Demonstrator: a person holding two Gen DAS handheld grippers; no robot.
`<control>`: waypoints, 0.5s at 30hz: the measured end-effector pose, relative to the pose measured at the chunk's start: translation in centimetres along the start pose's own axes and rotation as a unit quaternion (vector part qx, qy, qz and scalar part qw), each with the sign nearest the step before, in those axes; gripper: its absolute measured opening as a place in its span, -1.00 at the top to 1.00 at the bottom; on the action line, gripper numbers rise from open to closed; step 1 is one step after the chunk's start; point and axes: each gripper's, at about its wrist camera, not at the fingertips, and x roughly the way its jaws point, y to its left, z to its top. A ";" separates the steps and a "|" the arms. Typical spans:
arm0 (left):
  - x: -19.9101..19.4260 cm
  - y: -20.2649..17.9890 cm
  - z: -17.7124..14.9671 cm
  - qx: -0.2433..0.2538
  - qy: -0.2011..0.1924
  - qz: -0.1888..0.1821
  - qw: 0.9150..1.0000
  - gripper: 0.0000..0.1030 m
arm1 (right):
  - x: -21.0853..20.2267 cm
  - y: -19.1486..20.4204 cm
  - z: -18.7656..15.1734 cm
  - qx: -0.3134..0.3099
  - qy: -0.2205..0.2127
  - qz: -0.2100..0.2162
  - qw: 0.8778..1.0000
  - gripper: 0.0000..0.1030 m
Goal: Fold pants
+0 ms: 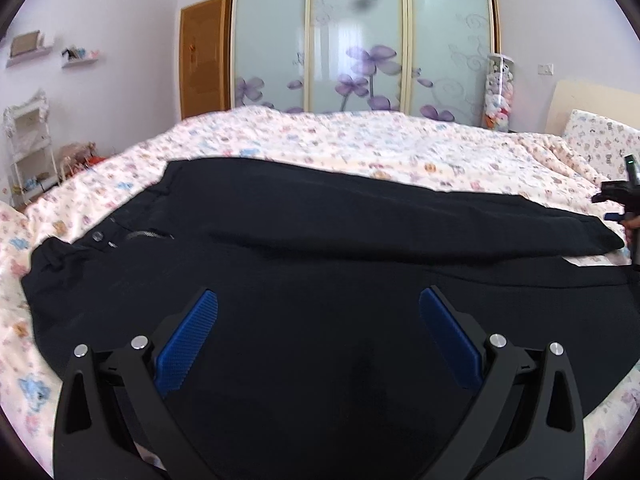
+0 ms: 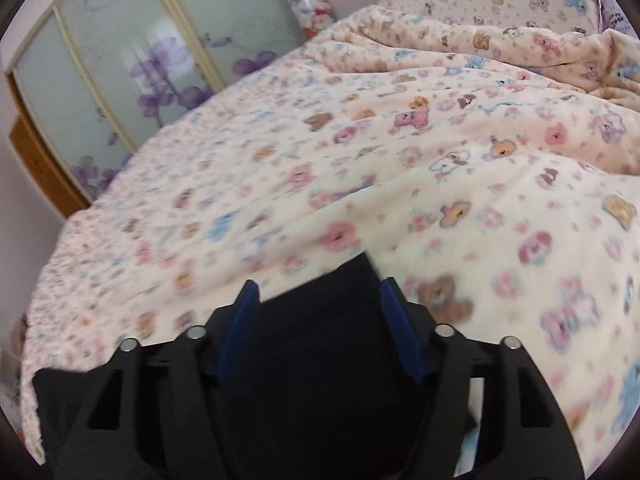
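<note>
Pants: black pants point(image 1: 320, 240) lie spread across the floral bedspread point(image 1: 360, 144), waistband at left of the frame, one leg folded over toward the right.
Left gripper: left gripper point(image 1: 318, 304) hovers over the fabric at lower centre, blue pads point(image 1: 188, 344) spread wide, nothing between them.
Right gripper: right gripper point(image 2: 318, 292) sits at lower centre of its view, jaws partly apart with the dark hem between them; whether the pads press the cloth cannot be told through blur.
Background: wardrobe point(image 1: 360, 40) with frosted, flower-printed doors fills the upper centre.
</note>
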 end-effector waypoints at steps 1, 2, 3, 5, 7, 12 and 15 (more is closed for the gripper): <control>0.2 0.2 -0.1 -0.004 0.005 -0.003 1.000 -0.97 | 0.8 -0.2 0.3 0.003 -0.006 -0.019 1.000 -0.25; 0.4 0.4 -0.2 -0.009 0.009 -0.007 1.000 -0.97 | 1.3 -0.3 0.5 0.007 -0.005 -0.027 1.000 -0.25; 0.5 0.5 -0.3 -0.013 0.011 -0.011 1.000 -0.97 | 1.9 -0.6 0.7 0.012 -0.002 -0.036 0.999 -0.25; 0.7 0.7 -0.4 -0.021 0.015 -0.015 1.000 -0.97 | 3.3 -1.1 0.8 0.024 0.012 -0.040 0.999 -0.25; 0.9 0.7 -0.5 -0.021 0.020 -0.017 0.999 -0.97 | 4.4 -0.9 0.4 0.010 0.026 -0.043 0.999 -0.17; 1.1 0.7 -0.6 -0.022 0.026 -0.018 0.999 -0.97 | 2.8 -1.2 -0.5 0.011 0.000 -0.009 1.000 0.63; 0.9 1.1 -0.6 -0.033 0.023 -0.021 0.999 -0.97 | -1.5 -1.3 -1.1 0.002 -0.045 0.043 0.998 0.65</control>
